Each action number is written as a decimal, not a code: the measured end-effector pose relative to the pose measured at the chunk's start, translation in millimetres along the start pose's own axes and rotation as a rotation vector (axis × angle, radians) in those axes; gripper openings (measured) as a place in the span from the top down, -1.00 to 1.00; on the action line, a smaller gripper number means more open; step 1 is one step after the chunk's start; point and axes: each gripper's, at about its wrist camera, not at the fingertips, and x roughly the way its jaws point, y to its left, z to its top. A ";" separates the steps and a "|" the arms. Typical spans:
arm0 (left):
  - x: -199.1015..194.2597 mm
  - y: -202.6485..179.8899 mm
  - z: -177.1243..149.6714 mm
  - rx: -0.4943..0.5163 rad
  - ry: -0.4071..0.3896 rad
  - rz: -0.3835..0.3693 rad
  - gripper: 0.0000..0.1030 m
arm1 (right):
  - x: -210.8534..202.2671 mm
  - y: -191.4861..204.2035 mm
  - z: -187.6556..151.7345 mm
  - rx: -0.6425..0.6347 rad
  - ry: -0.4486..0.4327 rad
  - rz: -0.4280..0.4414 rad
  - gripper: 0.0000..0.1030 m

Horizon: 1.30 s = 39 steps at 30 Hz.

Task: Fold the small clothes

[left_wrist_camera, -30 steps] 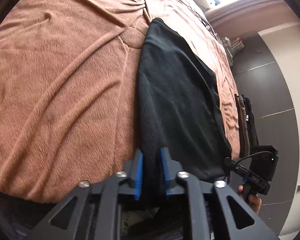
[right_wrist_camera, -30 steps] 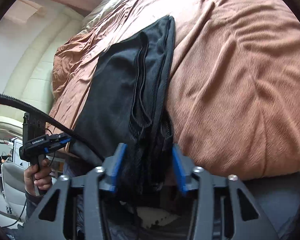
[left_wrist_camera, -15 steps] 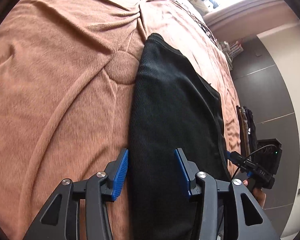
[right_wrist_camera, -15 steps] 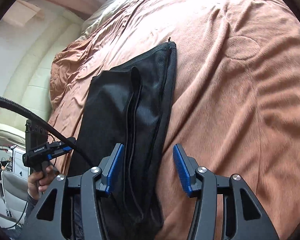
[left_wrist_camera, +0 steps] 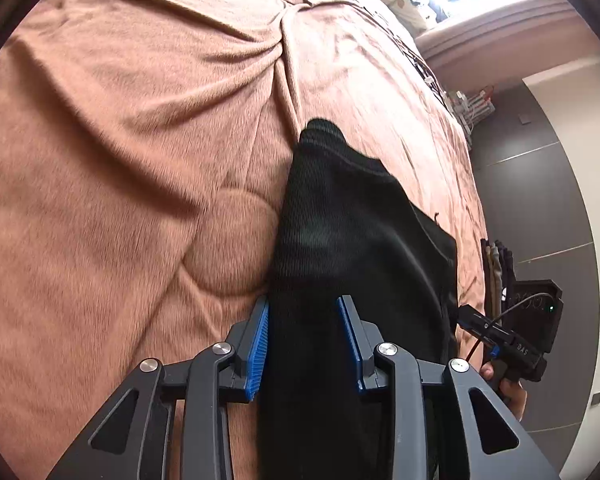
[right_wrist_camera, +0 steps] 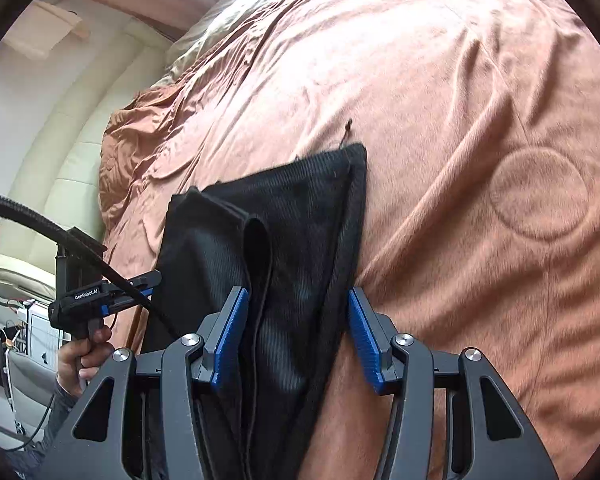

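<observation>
The black ribbed knit garment (left_wrist_camera: 352,240) lies on the brown plush bedspread (left_wrist_camera: 140,140), already doubled into a long narrow strip that runs from the bottom centre of the left wrist view up to a rounded end just above mid-frame; in the right wrist view its layers show as stacked hems with one loop of cloth standing up at centre, so at least one lengthwise fold looks done and, I would judge, a crosswise fold is left to make it compact. The left tongs (left_wrist_camera: 304,336) straddle the near end of the strip, jaws closing with the cloth between them, the blue pads not clearly pressing yet; the right tongs (right_wrist_camera: 296,332) stand moderately wide over the hem side, cloth between them too, and I cannot see a firm pinch. For room: the bedspread lies open and bare across the whole left half of the left view and the right half of the right view; the bed's edge drops toward dark wall panels at far right of the left view, so the free space is away from there.
</observation>
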 end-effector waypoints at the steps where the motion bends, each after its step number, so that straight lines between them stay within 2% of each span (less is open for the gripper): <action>1: 1.8 -0.4 4.3 0.001 0.000 -0.001 0.33 | 4.1 1.1 4.3 0.001 0.004 -0.004 0.05; 6: 9.5 -1.3 21.6 -0.002 0.002 -0.015 0.34 | 14.7 -2.2 14.2 0.009 0.019 -0.009 0.05; 10: 14.7 -2.8 33.6 -0.001 0.000 -0.030 0.36 | 22.1 -6.5 21.1 0.025 0.035 0.054 0.05; 14: 18.0 0.9 38.9 -0.011 0.002 -0.048 0.48 | 31.6 -5.4 23.4 0.017 0.052 0.116 0.05; 19: 25.2 3.6 49.8 -0.026 0.005 -0.074 0.57 | 40.4 -2.3 27.6 0.006 0.061 0.144 0.05; 24: 26.5 6.0 55.1 -0.044 0.007 -0.082 0.61 | 24.1 -17.8 25.0 0.022 0.030 0.136 0.05; 28: 26.8 6.8 54.6 -0.048 0.003 -0.089 0.61 | 15.7 -25.8 17.4 0.042 0.022 0.170 0.05; 32: 26.8 6.8 54.9 -0.053 -0.001 -0.095 0.61 | 23.7 -20.4 16.3 0.020 0.060 0.177 0.05; 39: 27.2 8.5 57.1 -0.053 0.003 -0.096 0.61 | 43.3 -12.3 30.6 -0.005 0.063 0.167 0.05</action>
